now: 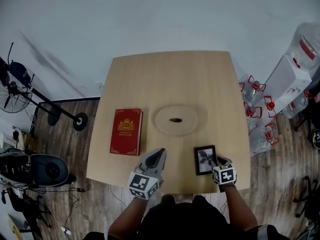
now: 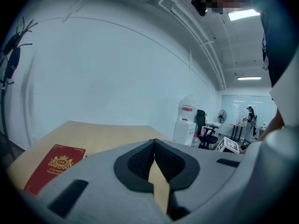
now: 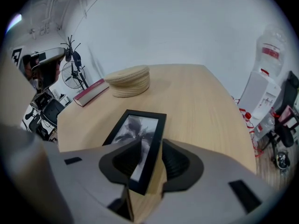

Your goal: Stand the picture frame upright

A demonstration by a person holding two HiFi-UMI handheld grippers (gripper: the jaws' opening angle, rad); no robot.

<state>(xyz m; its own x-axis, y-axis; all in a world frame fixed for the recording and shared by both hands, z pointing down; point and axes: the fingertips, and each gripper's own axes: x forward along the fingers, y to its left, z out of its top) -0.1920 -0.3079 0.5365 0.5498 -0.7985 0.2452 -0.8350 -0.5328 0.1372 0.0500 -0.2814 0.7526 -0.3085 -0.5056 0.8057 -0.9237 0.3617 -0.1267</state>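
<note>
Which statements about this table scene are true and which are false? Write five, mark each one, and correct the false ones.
1. In the head view, the red book lies left of the round woven piece. True.
2. The left gripper holds the picture frame. False: its jaws are together with nothing between them.
3. The picture frame has a black border. True.
4. The right gripper has its jaws together. False: they stand apart, with the frame's near end between them.
5. The red book lies on top of the picture frame. False: the two lie apart on the table.
</note>
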